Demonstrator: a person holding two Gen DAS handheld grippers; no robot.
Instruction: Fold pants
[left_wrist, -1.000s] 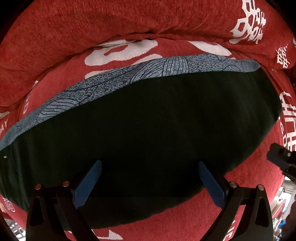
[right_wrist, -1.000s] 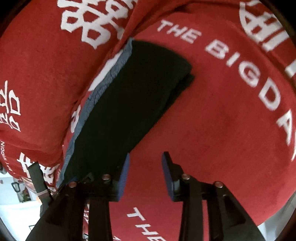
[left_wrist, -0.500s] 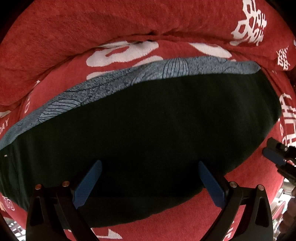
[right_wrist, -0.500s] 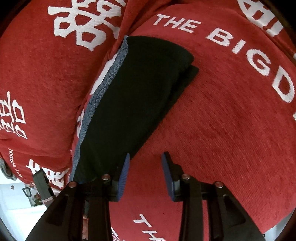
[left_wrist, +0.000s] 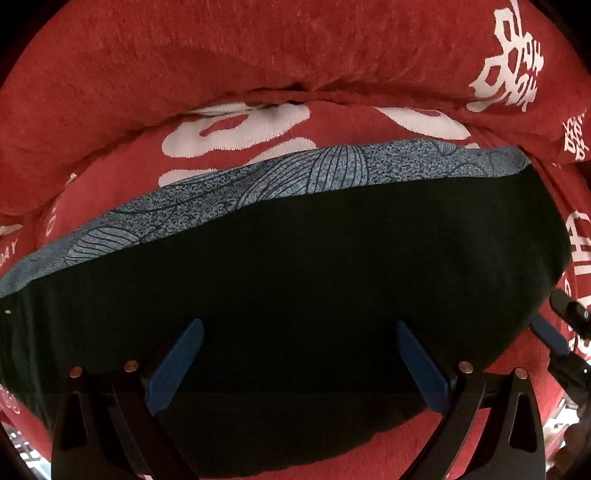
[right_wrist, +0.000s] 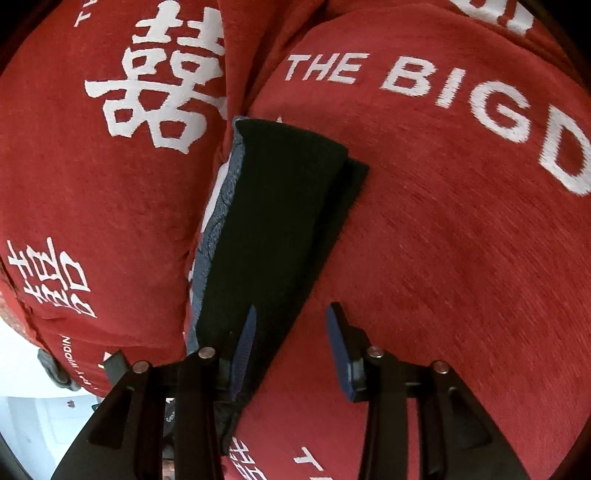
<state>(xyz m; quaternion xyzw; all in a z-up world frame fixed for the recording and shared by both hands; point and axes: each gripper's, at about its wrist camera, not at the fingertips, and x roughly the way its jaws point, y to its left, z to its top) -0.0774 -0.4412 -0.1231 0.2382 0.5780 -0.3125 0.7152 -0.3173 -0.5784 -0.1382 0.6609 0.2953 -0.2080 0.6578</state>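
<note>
The pants (left_wrist: 295, 280), dark and folded into a long flat band, are laid on the seat of a red sofa (left_wrist: 258, 55) covered in cloth with white lettering, with a strip of blue-grey patterned fabric (left_wrist: 258, 181) showing along their far edge, next to the back cushion. The left gripper (left_wrist: 299, 354) is held steeply downward over the middle of the pants, close to their near edge; its jaws are spread wide, the blue pads (left_wrist: 177, 362) are poised above the dark cloth, and nothing is gripped between them. The right gripper (right_wrist: 291, 343) is angled down at a slant toward one narrow end of the pants (right_wrist: 280, 229), and is seen at the right edge of the left wrist view (left_wrist: 565, 325), just beside that end. Its jaws are partly parted and have just been opening a little. One pad (right_wrist: 245, 347) is seen over the corner of the dark cloth, while the other is seen over the bare red seat (right_wrist: 461, 240); whether the near pad touches the cloth cannot be told, and nothing is clamped.
</note>
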